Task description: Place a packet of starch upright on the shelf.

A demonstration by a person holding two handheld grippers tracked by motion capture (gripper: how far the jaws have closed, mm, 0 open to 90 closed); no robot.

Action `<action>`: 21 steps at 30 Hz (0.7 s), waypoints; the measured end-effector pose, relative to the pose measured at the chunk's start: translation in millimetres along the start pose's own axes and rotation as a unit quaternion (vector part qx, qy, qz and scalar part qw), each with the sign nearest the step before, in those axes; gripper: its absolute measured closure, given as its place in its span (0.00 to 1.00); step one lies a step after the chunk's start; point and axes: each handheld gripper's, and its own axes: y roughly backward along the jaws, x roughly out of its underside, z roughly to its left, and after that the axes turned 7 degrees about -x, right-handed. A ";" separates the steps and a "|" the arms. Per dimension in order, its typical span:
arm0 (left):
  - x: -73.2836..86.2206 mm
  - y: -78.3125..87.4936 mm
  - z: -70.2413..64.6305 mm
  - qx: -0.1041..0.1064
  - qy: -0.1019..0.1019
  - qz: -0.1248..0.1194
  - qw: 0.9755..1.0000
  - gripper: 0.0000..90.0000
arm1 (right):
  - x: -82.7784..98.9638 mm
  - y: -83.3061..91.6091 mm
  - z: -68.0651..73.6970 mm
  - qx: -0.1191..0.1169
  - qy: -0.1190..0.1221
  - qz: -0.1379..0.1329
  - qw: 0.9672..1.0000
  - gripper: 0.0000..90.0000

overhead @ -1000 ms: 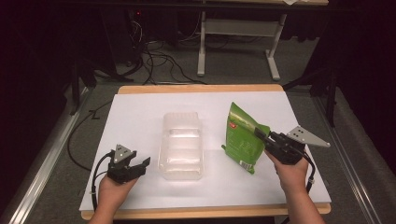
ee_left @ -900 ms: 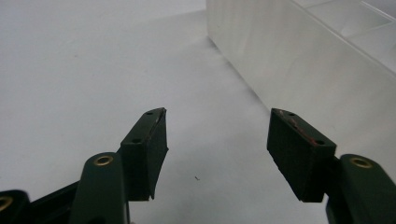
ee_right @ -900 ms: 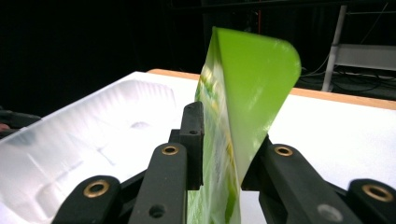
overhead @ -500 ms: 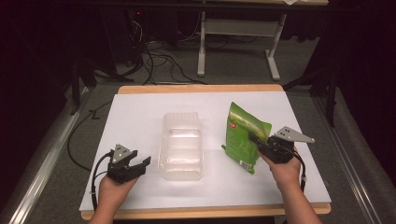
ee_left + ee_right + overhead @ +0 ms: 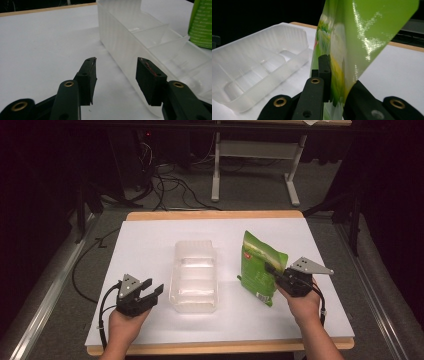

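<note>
On the white table point(image 5: 150, 245), right tongs point(image 5: 337, 82) pinch the green bag point(image 5: 362, 30).

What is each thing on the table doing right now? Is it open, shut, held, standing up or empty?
green bag: lifted partly upright, pinched at its edge.
right gripper: jaws just closed, shut on the green bag.
left gripper: open, nothing between its jaws, beside the tray.
clear plastic tray: lying flat on the table, open on top, compartments empty.
table: white top, carrying the tray.
</note>
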 end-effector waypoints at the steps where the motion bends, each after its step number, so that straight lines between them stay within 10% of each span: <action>1: 0.0 -0.6 -2.6 0.000 -0.004 0.000 1.000 0.56 | -0.7 0.0 1.8 -0.001 0.004 0.000 1.000 1.00; 21: 9.0 -10.4 6.4 -0.021 -0.007 0.023 0.999 0.51 | -28.7 10.2 26.5 -0.062 0.042 -0.041 0.996 1.00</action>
